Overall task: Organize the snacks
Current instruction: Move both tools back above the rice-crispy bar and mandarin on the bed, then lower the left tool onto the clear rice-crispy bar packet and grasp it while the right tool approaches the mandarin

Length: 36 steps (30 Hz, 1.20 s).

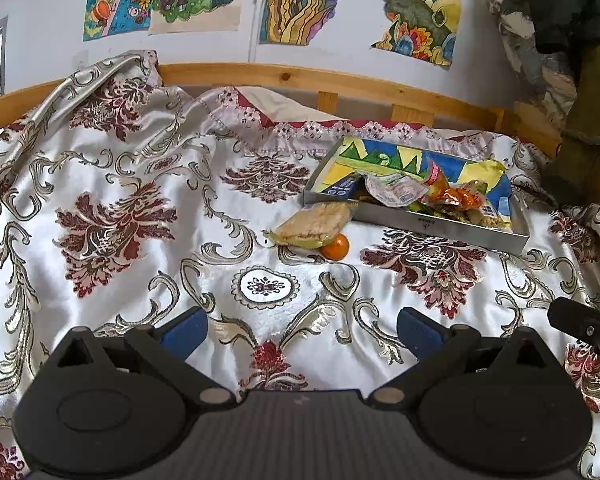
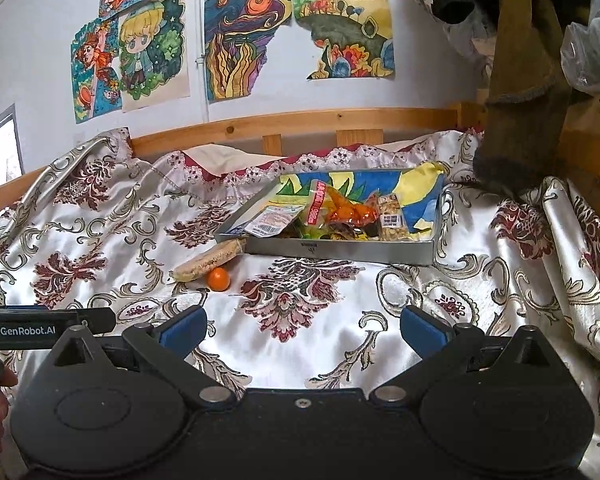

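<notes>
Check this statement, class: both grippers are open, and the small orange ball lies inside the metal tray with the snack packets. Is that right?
Not quite. The orange ball lies outside the metal tray, on the bedspread beside a loose packet, as the right wrist view shows. Both grippers are open.

Patterned bedspread (image 1: 140, 208), wall drawings (image 2: 236, 40), wooden headboard (image 2: 300, 118)

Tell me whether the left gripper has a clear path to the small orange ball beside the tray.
Probably yes. The left gripper is open and empty, and only bare bedspread lies between it and the orange ball. The wrapped cracker packet touches the ball's far side, so it may get nudged.
</notes>
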Motion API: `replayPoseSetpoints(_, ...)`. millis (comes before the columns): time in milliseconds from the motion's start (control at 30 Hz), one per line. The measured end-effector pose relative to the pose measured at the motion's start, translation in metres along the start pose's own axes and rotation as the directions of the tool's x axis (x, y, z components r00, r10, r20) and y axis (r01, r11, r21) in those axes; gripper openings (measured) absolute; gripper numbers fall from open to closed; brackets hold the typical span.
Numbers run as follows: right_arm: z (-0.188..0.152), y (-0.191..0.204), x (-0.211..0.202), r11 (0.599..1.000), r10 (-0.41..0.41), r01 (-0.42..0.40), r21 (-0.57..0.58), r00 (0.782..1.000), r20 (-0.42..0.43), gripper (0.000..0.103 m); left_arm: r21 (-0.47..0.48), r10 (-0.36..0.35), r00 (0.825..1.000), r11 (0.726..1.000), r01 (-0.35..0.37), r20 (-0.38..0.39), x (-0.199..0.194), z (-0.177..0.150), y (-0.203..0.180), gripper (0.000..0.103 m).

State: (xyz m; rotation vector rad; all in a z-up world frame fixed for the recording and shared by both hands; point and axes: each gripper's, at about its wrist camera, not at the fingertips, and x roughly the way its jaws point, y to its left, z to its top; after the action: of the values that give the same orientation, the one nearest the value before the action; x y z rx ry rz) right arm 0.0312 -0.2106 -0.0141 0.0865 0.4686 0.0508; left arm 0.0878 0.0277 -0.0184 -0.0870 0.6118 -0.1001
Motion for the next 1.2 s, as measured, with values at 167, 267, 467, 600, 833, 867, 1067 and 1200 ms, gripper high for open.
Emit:
replayPoseSetpoints(167, -0.001, -0.002, 0.004, 1.0, -0.007, 0.007, 0.01, 1.0, -0.01, 0.102, 0.0, 0.004, 1.0, 1.0, -0.004, -0.002, 0.003, -0.001, 0.001, 0.103)
replayPoseSetpoints(267, -0.002, -0.004, 0.006, 1.0, -0.01, 0.01, 0.014, 1.0, -0.013, 0.102, -0.008, 0.007, 1.0, 1.0, -0.007, 0.003, 0.008, 0.002, 0.0, 0.103)
replayPoseSetpoints(467, -0.005, -0.008, 0.01, 0.999, -0.02, 0.02, 0.036, 1.0, -0.001, 0.102, -0.027, 0.015, 1.0, 1.0, -0.014, 0.019, 0.023, 0.011, -0.002, 0.103)
replayPoseSetpoints(600, -0.006, -0.012, 0.011, 0.998, -0.033, 0.031, 0.051, 0.999, 0.024, 0.102, -0.028, 0.023, 0.999, 0.999, -0.022, 0.037, 0.032, 0.014, 0.001, 0.103)
replayPoseSetpoints(833, -0.01, -0.016, 0.018, 0.996, -0.043, 0.04, 0.077, 0.998, 0.035, 0.102, -0.061, 0.05, 0.998, 0.997, -0.048, 0.039, 0.048, 0.015, 0.009, 0.103)
replayPoseSetpoints(867, -0.011, -0.016, 0.019, 0.996, -0.045, 0.042, 0.076, 0.998, 0.035, 0.102, -0.06, 0.053, 0.998, 0.997, -0.05, 0.035, 0.05, 0.014, 0.01, 0.103)
replayPoseSetpoints(1067, -0.014, -0.014, 0.029, 0.997, -0.058, 0.057, 0.06, 0.998, 0.012, 0.102, -0.069, 0.069, 0.997, 0.995, -0.066, 0.04, 0.063, 0.018, 0.017, 0.103)
replayPoseSetpoints(1200, -0.01, -0.008, 0.037, 0.998, -0.059, 0.059, 0.03, 0.998, 0.001, 0.102, -0.09, 0.083, 0.993, 0.993, -0.075, 0.085, 0.071, 0.03, 0.022, 0.103)
